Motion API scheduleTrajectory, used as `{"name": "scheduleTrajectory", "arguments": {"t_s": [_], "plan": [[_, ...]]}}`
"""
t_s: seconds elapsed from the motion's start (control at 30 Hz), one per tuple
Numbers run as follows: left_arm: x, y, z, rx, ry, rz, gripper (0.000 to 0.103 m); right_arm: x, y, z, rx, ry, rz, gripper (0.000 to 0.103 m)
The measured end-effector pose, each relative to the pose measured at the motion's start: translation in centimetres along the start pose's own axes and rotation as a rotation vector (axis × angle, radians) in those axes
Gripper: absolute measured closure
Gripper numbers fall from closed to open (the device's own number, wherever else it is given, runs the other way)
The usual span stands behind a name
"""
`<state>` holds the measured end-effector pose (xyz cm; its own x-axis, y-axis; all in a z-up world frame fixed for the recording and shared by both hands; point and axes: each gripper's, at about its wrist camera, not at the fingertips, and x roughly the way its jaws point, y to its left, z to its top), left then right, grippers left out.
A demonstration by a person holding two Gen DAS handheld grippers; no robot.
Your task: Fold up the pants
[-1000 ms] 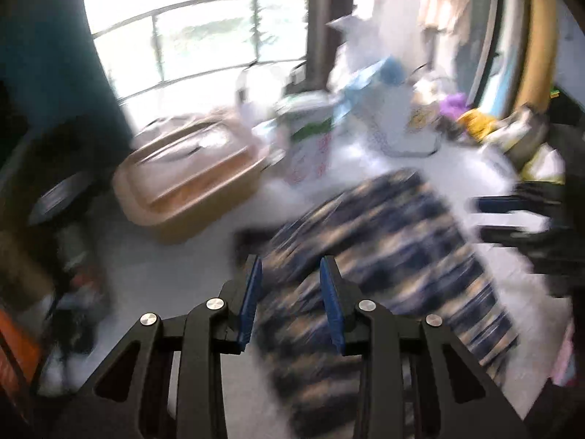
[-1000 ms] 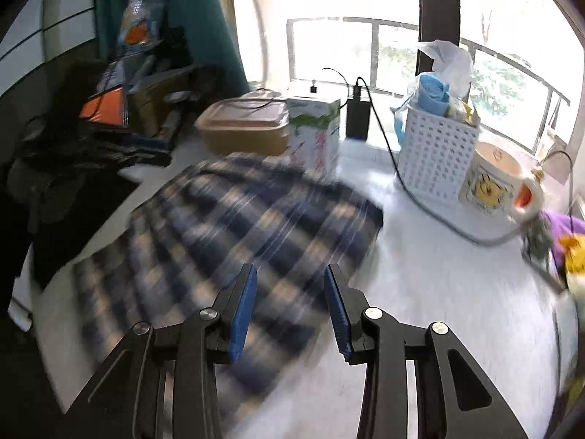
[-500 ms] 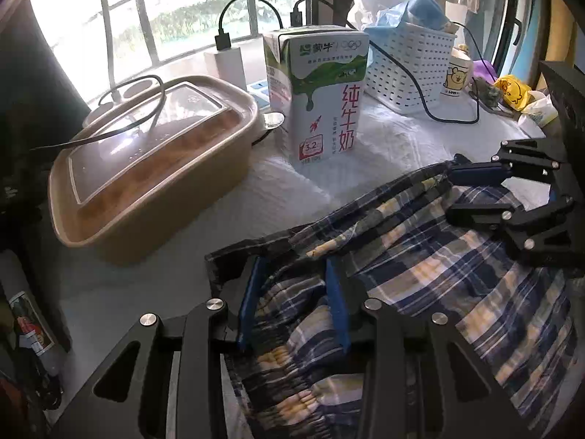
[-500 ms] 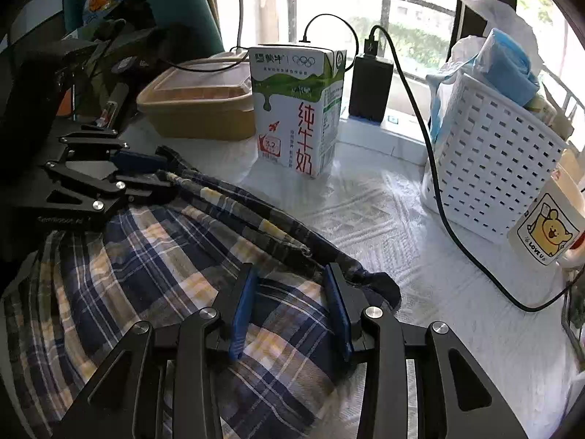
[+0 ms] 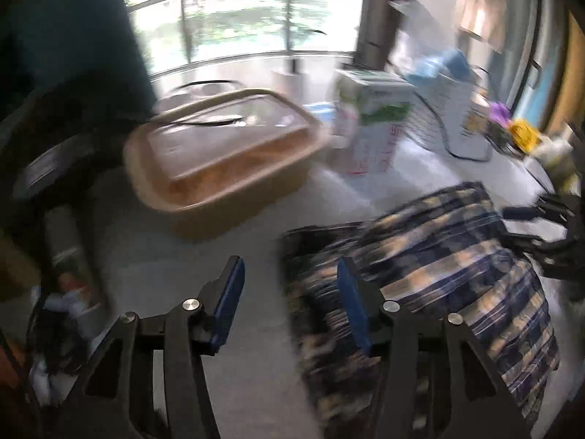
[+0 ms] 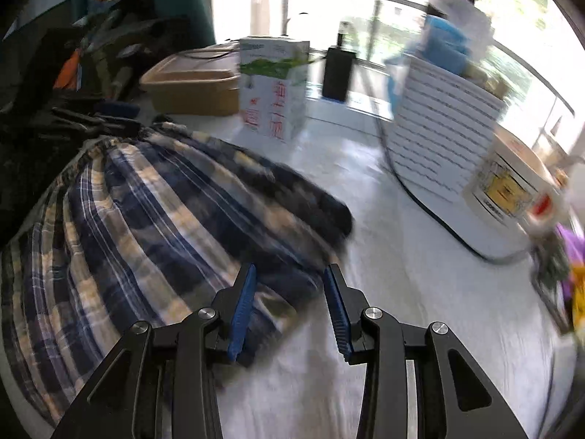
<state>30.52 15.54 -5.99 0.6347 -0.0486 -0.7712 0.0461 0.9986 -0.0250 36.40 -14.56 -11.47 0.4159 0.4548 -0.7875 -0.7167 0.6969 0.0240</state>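
Observation:
The blue and cream plaid pants [image 5: 438, 256] lie folded flat on the white table cover [image 5: 164, 248]. My left gripper [image 5: 290, 292] hovers at their left edge. Its jaws are opening, and only the cloth's edge shows between the blue pads, untouched. In the right wrist view the pants [image 6: 146, 219] fill the left side. My right gripper [image 6: 289, 292] stands open over their near right corner, the cloth below the fingers and not pinched. Each gripper shows blurred in the other's view: the right gripper [image 5: 530, 223] and the left gripper [image 6: 109, 117].
Behind the pants stand a tan lidded container [image 5: 219, 153], a milk carton [image 6: 274, 91], a black charger [image 6: 338, 73] and a white basket [image 6: 438, 128] with a black cable [image 6: 420, 197]. A mug [image 6: 512, 190] is at the right. Dark clutter lines the left edge.
Half a second ago both grippers were low on the pants' far edge. Both have drawn back. The left one has shifted left off the cloth and its jaws stand wider.

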Motion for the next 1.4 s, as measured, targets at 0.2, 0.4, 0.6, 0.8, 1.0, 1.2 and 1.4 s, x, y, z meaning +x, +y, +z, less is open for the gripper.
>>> {"name": "scheduleTrajectory", "arguments": {"t_s": [0.2,0.4,0.6,0.8,1.0,1.2,1.4], "plan": [[-1.1,1.4,-1.1,-0.070,-0.007,-0.138,0.038,-4.2,-0.6,-1.1,0.117,-0.089,0.008,0.041],[1.9,-0.1,-1.1,-0.053,0.028,-0.176,0.038,-2.4,-3.3,-0.7,0.287,-0.069,-0.005,0.041],[3.5,-0.6,-1.6,0.016,0.040,-0.172,0.038,0.3,-3.9,-0.3,0.367,-0.042,0.067,0.041],[3.6,-0.6,-1.4,0.006,0.026,-0.190,0.054,1.6,-4.0,0.6,0.358,-0.053,0.102,0.041],[3.6,-1.5,-1.6,0.011,0.021,-0.229,0.082,2.8,-2.6,1.8,0.302,-0.042,0.080,0.041],[2.8,-1.7,-1.6,-0.009,-0.013,-0.233,0.090,3.1,-1.3,2.6,0.280,-0.061,0.110,0.082],[-1.4,-2.0,-1.0,-0.021,-0.119,-0.255,0.090,1.0,0.4,3.4,0.285,-0.126,0.070,0.088]]}}
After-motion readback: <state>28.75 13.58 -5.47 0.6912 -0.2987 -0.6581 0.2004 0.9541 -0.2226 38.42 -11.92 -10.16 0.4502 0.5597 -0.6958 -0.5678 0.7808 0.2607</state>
